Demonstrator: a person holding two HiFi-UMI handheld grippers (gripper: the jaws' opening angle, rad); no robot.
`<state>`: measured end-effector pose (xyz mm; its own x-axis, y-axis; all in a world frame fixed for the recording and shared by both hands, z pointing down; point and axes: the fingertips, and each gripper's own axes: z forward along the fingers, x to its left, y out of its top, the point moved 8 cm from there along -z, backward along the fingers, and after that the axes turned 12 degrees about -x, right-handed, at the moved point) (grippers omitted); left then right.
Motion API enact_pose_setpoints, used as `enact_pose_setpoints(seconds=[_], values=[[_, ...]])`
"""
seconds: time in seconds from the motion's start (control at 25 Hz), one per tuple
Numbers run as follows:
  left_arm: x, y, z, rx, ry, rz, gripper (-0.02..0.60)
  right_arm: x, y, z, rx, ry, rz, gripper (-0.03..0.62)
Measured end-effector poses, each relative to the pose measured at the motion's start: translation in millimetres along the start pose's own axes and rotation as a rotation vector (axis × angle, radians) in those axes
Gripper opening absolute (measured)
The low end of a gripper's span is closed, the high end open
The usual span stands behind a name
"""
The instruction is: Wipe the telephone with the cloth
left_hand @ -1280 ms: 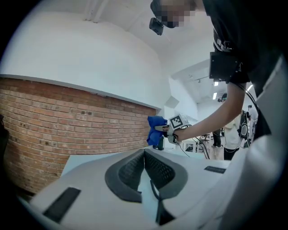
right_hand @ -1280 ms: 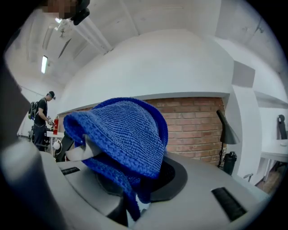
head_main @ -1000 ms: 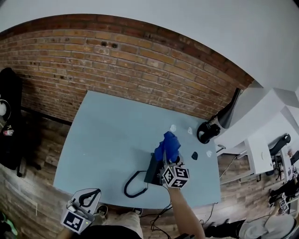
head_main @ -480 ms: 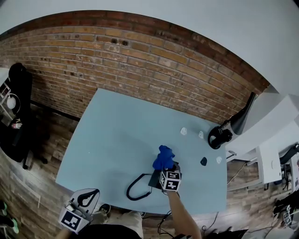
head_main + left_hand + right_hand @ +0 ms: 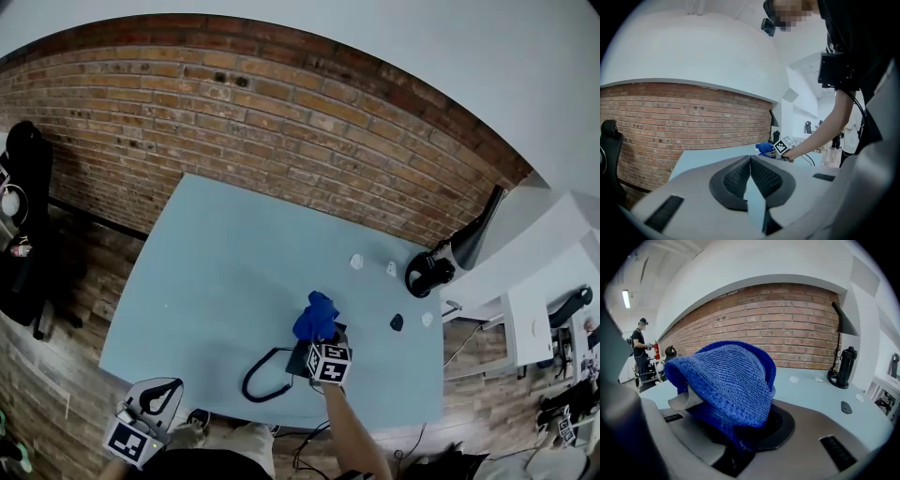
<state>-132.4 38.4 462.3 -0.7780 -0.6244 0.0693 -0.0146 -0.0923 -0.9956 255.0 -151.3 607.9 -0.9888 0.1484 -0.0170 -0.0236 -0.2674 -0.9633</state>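
The right gripper pinches the blue knitted cloth between its jaws. In the right gripper view the cloth bunches up over the jaws and covers their tips, with a pale label tab sticking out at its left. In the head view the cloth sits over the far end of the dark flat telephone, which lies near the front edge of the pale blue table. Whether the fabric presses on the telephone cannot be told. The telephone's black coiled cord loops out to its left. Compared with a second ago, the cloth and the right gripper have shifted leftward over the telephone: the gap to the small dark flat object on the table's right has widened, and the marker cube now stands closer to the cord loop. Since half a second ago this spacing has barely changed. The head view itself has swung a little, so the red brick wall and the table sit slightly differently in the frame. The left gripper is held low at the bottom left, off the table's near corner, much as it was before. In the left gripper view its ribbed pads are pressed together at the tips with nothing between them. A black desk lamp stands at the table's far right corner.
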Motion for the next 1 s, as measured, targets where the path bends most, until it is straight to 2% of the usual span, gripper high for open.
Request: enact_pose_setpoints(seconds=[0.36,0.72,1.0], values=[[1,-1,5,0.002,-0.044,0.011,0.013,9,-5,-6,0.004,-0.055,-0.101,0.092],[6,-1,5,0.0,-0.065,0.006,0.012,6,-7,-8,0.02,-0.061,-0.032,0.092],[8,-2,3,-0.004,-0.083,-0.001,0.012,11,-12,-15,0.03,-0.075,-0.029,0.092]])
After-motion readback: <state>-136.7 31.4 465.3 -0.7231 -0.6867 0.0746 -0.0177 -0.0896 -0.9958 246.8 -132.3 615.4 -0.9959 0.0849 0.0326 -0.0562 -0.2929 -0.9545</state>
